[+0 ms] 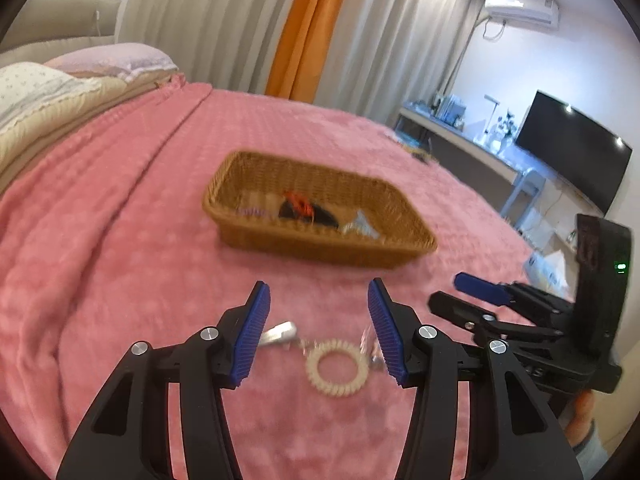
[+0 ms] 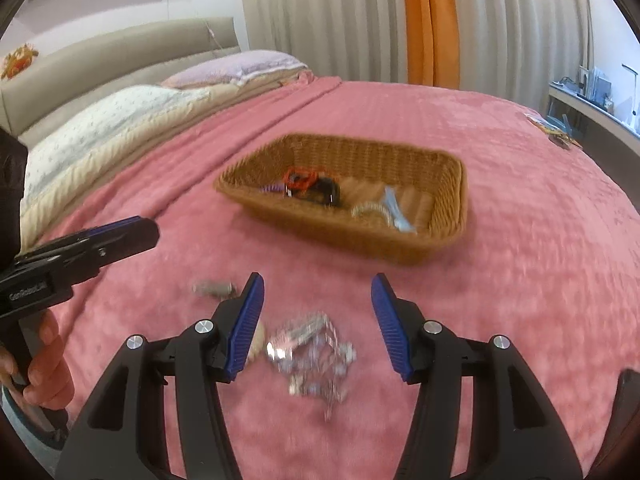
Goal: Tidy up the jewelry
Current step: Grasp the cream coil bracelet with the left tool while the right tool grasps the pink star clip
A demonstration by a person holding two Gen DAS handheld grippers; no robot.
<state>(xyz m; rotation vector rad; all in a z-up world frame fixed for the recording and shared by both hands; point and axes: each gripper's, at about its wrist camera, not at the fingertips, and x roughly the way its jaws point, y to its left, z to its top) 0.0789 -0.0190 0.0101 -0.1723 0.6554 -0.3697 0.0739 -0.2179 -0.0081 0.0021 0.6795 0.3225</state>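
Note:
A wicker basket (image 1: 400,236) (image 2: 448,176) sits on the pink bedspread and holds a red and black hair tie (image 1: 298,204) (image 2: 308,182), a purple item and a light blue clip (image 2: 396,210). My left gripper (image 1: 319,298) is open above a cream spiral hair tie (image 1: 337,368) and a silver clip (image 1: 280,333). My right gripper (image 2: 318,292) is open above a silver jewelry pile (image 2: 310,350). The right gripper also shows at the right in the left wrist view (image 1: 460,292), open. The left gripper shows at the left in the right wrist view (image 2: 132,228).
Pillows (image 2: 100,124) and a headboard (image 2: 120,52) lie at the bed's far left. Curtains (image 1: 304,28) hang behind. A desk and a television (image 1: 572,152) stand to the right. Small items (image 2: 554,128) lie at the bed's far right edge.

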